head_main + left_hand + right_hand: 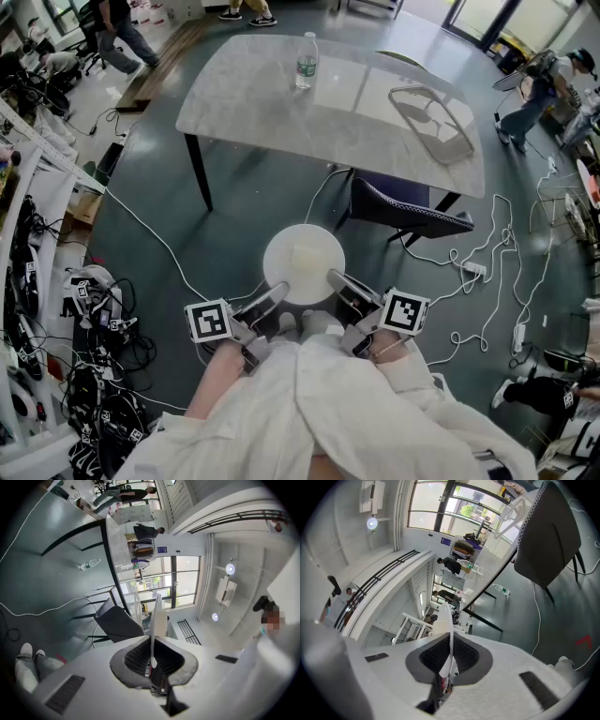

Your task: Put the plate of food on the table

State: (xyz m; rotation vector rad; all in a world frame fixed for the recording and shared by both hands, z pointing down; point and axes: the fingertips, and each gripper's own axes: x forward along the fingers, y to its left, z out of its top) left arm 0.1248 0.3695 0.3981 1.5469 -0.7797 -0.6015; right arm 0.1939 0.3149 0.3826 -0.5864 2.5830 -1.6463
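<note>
In the head view a round white plate (303, 263) with a pale piece of food (307, 256) on it is held level above the floor, short of the marble table (272, 108). My left gripper (276, 294) is shut on the plate's near-left rim. My right gripper (337, 278) is shut on its near-right rim. In the left gripper view the plate (157, 616) shows edge-on, clamped between the dark pads of the left gripper (152, 660). The right gripper view shows the same: the plate rim (446, 618) is pinched in the right gripper (447, 665).
A water bottle (307, 60) and a wire-frame object (432, 119) stand on the table. A dark chair (409, 215) is tucked at its near right side. White cables and a power strip (473, 269) lie on the floor. Racks of gear (37, 281) line the left. People move at the far edges.
</note>
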